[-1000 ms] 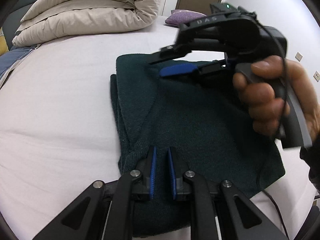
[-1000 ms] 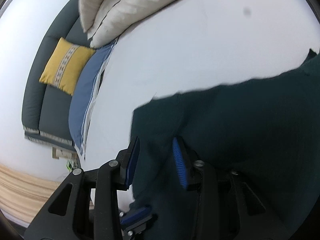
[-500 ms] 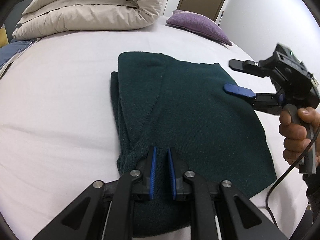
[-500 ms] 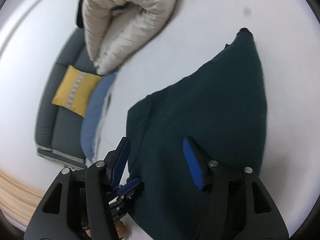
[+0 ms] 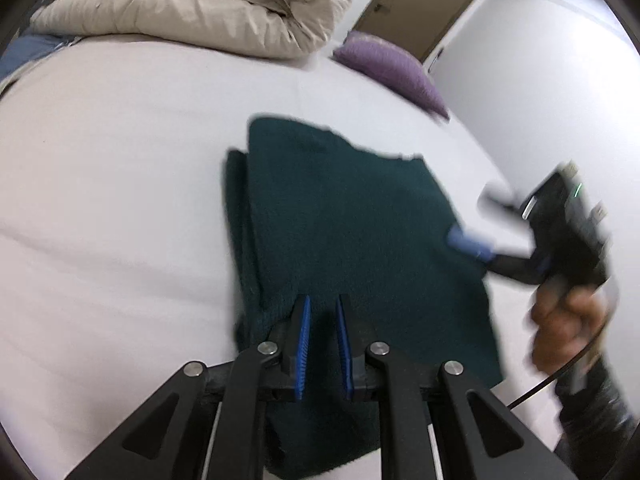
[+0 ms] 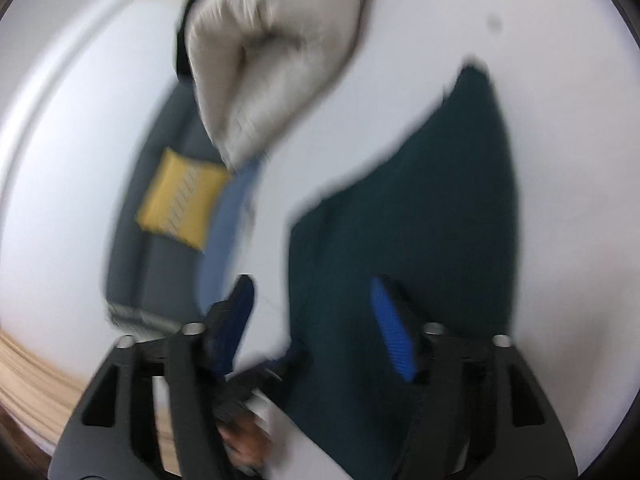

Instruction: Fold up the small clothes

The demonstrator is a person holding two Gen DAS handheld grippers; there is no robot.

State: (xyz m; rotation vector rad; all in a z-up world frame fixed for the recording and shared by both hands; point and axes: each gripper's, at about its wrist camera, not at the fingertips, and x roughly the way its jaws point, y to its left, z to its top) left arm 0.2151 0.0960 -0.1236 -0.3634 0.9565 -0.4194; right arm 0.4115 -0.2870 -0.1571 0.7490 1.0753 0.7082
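A dark green knitted garment [image 5: 344,232] lies folded on the white bed [image 5: 112,184]. My left gripper [image 5: 322,312] hovers over its near edge, its blue pads a narrow gap apart with nothing between them. My right gripper [image 5: 476,220] shows blurred at the garment's right edge in the left wrist view, held in a hand. In the right wrist view the garment [image 6: 420,208] lies below my right gripper [image 6: 316,300], whose jaws stand wide apart and empty.
A rolled beige duvet [image 5: 192,4] lies at the far side of the bed, with a purple pillow [image 5: 392,68] beside it. A grey sofa [image 6: 160,272] with a yellow cushion [image 6: 184,200] stands past the bed's edge. A door [image 5: 420,0] is behind.
My right gripper has let go of the garment, opened and drawn away to the garment's right edge. My left gripper has lifted slightly and tilted. The garment lies flat, folded.
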